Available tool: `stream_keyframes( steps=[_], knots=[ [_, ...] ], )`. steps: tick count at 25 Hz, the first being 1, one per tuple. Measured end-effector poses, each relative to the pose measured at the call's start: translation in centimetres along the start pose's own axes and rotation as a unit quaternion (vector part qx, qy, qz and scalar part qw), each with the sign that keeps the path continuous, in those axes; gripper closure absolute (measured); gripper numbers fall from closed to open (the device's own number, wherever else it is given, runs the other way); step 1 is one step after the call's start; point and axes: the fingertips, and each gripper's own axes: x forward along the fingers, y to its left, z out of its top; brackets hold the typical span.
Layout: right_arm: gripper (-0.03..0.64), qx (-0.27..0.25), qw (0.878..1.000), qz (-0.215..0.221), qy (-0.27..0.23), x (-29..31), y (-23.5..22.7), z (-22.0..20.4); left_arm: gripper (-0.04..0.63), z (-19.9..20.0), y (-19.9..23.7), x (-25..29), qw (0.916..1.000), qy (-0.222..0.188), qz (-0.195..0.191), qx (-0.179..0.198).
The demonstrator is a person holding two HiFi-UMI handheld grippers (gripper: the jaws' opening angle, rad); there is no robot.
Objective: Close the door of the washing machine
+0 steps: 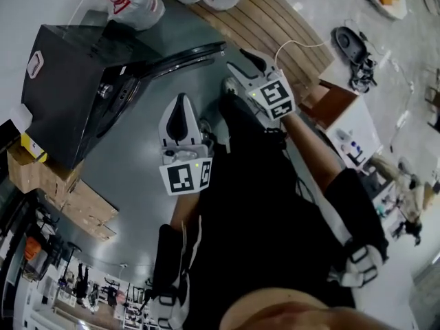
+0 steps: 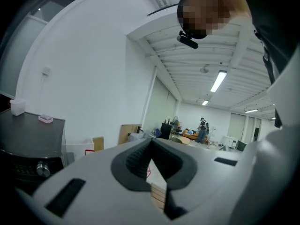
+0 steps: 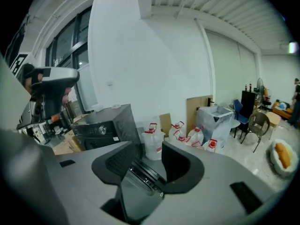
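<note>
The washing machine (image 1: 69, 88), a black box with a round knob on its front, stands at the left on the grey floor (image 1: 137, 170), and its door (image 1: 182, 57) hangs open, swung out to the right as a long dark panel. In the right gripper view the machine (image 3: 105, 125) sits behind the jaws and the glossy door (image 3: 140, 191) fills the gap between them.

The right gripper (image 1: 246, 64) is held at the door's free end with its jaws apart; the door's rim lies in the gap, though I cannot tell whether a pad touches it. The left gripper (image 1: 180, 112) is held nearer the person, well apart from the door, its jaws drawn together at the tips with nothing between them.

Beyond the machine stand clear water jugs (image 3: 152, 142) with red labels, beside a slatted wooden platform (image 1: 275, 33). Cardboard boxes (image 1: 62, 191) lie on the machine's near side.
</note>
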Motion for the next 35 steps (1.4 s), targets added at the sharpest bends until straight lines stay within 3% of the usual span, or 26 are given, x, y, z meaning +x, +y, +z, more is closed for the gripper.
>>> stream_keyframes(
  steps=[8, 17, 26, 35],
  knots=[
    [0.433, -0.049, 0.99, 0.072, 0.108, 7.2, -3.1, -7.1, 0.594, -2.5, 0.3, 3.5, 0.999, 0.023, 0.036, -0.012],
    [0.433, -0.142, 0.952, 0.156, 0.22, 14.2, -3.8, -14.9, 0.594, -3.6, 1.4, 5.5, 0.9972, 0.031, 0.066, -0.016],
    [0.437, -0.217, 0.918, 0.186, 0.274, 18.8, -5.2, -21.0, 0.594, -5.1, 1.8, 5.9, 0.9954, 0.047, 0.081, -0.017],
    [0.466, -0.271, 0.893, 0.2, 0.299, 21.7, -6.3, -24.6, 0.594, -6.6, 2.8, 4.6, 0.993, 0.051, 0.103, -0.027]
  ],
)
